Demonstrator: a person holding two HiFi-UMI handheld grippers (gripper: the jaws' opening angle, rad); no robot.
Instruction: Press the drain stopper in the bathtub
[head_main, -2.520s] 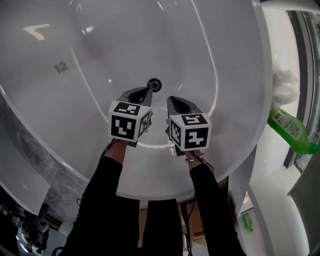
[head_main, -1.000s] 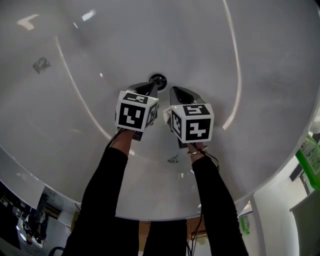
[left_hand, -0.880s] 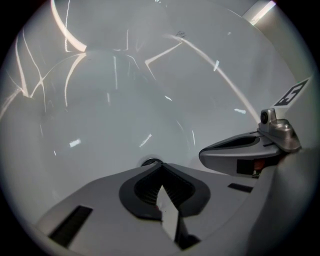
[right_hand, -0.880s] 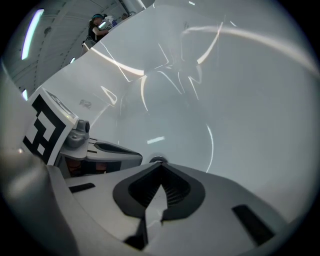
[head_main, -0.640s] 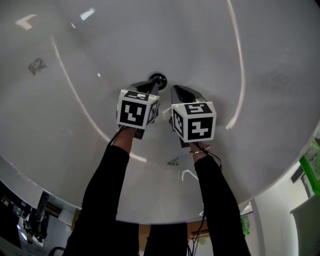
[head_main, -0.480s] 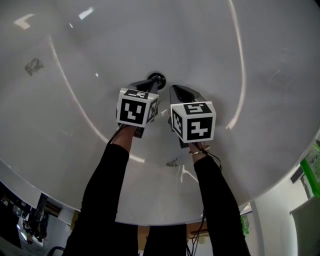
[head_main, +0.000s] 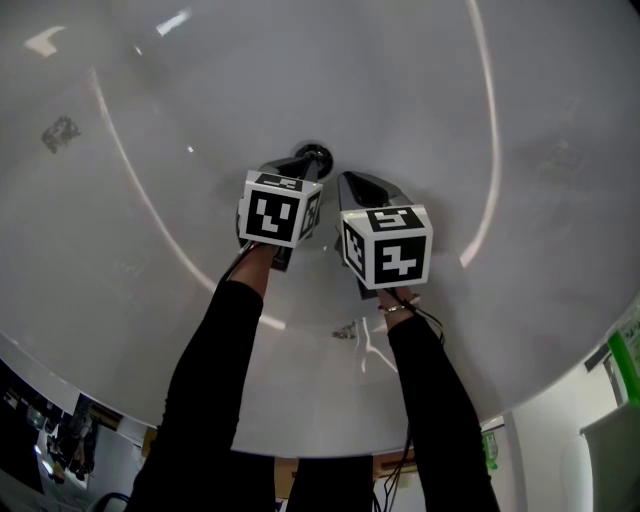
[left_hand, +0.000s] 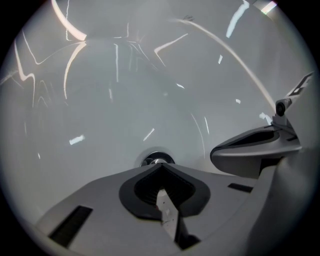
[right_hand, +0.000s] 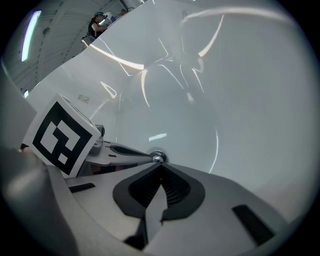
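While the clenched left claw (head_main: 303, 168) touches its tip to the drain stopper (head_main: 316, 154) on the white bathtub (head_main: 500, 120) floor, the right claw (head_main: 347, 182) (also clenched, empty) hovers just beside.

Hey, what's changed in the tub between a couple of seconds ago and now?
The left gripper has eased forward: its shut tip, earlier just short of the drain stopper, now looks to be on it. The head view has also leaned in closer over the tub. Unchanged: the right gripper sits beside the left one, shut and empty, and nothing was taken hold of or let go.
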